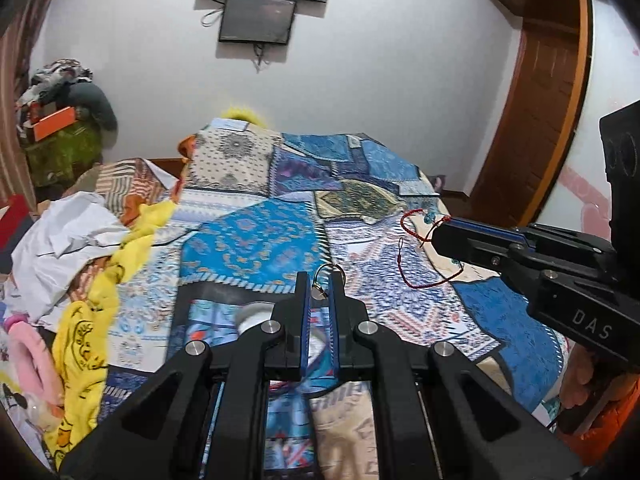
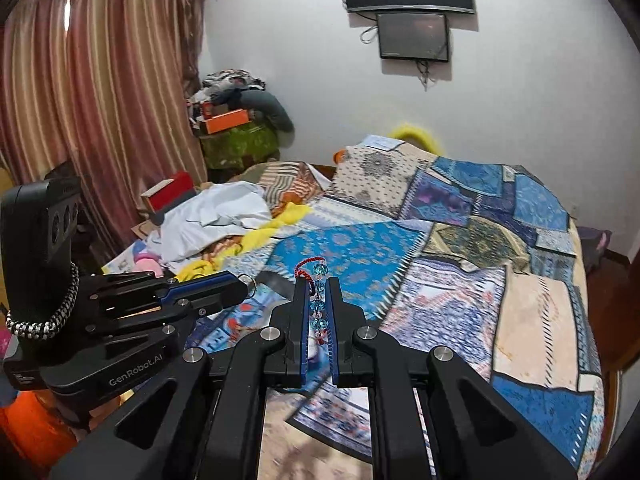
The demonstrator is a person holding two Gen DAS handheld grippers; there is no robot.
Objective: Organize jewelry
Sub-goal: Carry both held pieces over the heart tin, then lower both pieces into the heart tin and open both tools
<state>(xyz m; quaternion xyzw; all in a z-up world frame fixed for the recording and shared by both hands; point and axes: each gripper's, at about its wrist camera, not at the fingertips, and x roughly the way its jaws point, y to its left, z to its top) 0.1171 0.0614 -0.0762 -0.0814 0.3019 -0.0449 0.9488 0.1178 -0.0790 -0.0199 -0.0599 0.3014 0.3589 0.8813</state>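
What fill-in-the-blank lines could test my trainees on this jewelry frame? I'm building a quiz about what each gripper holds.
1. The left gripper is shut on a small metal ____.
2. The bracelet in the right gripper has blue beads on a ____ cord.
3. Both grippers are held above a patchwork ____.
4. On the wall behind the bed hang ____ dark screens.

Missing words: ring; red; bedspread; two
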